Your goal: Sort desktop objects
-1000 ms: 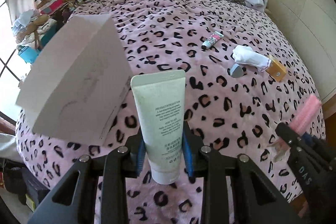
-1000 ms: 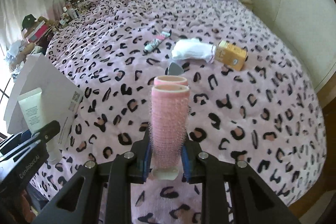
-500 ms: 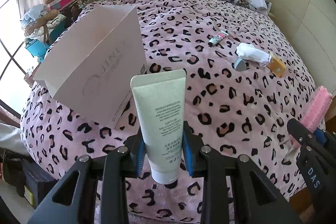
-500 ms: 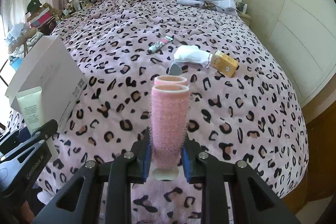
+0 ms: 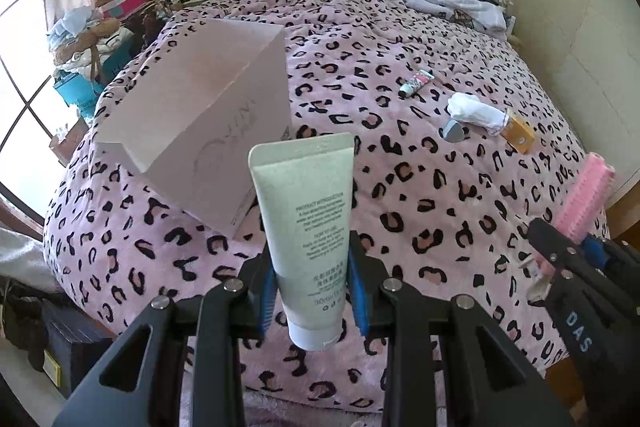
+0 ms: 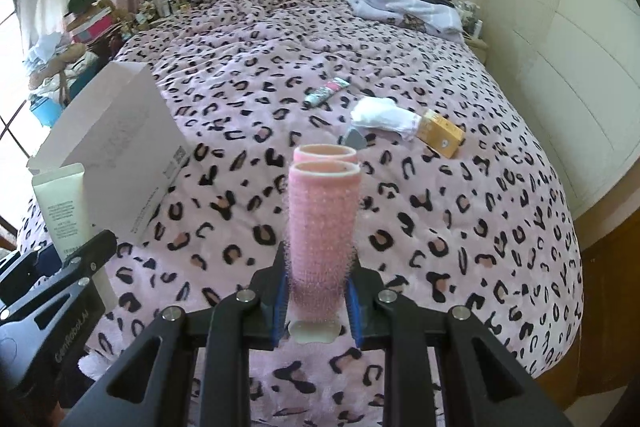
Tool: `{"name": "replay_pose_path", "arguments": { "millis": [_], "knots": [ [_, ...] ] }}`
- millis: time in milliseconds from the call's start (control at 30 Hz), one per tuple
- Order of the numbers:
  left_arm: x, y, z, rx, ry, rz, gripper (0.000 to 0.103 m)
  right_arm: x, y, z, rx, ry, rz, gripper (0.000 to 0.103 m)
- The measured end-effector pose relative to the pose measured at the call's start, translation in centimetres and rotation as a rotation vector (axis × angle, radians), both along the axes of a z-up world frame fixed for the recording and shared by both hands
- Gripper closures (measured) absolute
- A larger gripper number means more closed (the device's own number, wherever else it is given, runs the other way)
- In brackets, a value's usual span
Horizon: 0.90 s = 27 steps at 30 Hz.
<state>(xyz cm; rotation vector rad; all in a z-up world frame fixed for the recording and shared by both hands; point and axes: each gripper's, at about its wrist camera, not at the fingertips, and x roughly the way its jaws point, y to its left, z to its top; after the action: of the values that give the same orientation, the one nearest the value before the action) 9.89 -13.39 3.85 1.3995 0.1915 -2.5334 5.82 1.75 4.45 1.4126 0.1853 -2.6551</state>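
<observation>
Gripping a cream tube (image 5: 306, 227) left and pink hair rollers (image 6: 322, 223) right, you've four items left on the bed (image 6: 400, 219).

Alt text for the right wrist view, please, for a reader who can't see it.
The right gripper is shut on a pair of pink hair rollers, held upright above a bed with a pink leopard-print blanket. On the blanket lie a pale box, a small tube, a white cloth and an orange carton. At left, the left gripper holds a white tube.
</observation>
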Motion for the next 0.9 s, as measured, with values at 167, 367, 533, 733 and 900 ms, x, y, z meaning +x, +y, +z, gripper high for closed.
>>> {"name": "replay_pose_path", "arguments": {
  "millis": [167, 367, 533, 733, 900],
  "knots": [
    [0.8, -1.9, 0.9, 0.003, 0.011, 0.041, 0.072, 0.4, -2.8, 0.6, 0.001, 0.004, 0.06, 0.079],
    [1.4, -3.9, 1.7, 0.005, 0.016, 0.085, 0.072, 0.5, -5.4, 1.4, 0.004, 0.015, 0.115, 0.079],
    [1.6, -5.4, 2.5, 0.012, 0.03, 0.112, 0.072, 0.0, -7.3, 2.0, 0.0, 0.014, 0.165, 0.079],
    [1.3, -7.1, 3.2, 0.01, 0.039, 0.144, 0.072, -1.0, -9.4, 2.4, -0.037, -0.015, 0.233, 0.079],
    [1.1, -8.4, 3.1, 0.016, 0.036, 0.164, 0.072, -1.8, -10.9, 2.4, -0.052, -0.034, 0.265, 0.079]
  ]
}}
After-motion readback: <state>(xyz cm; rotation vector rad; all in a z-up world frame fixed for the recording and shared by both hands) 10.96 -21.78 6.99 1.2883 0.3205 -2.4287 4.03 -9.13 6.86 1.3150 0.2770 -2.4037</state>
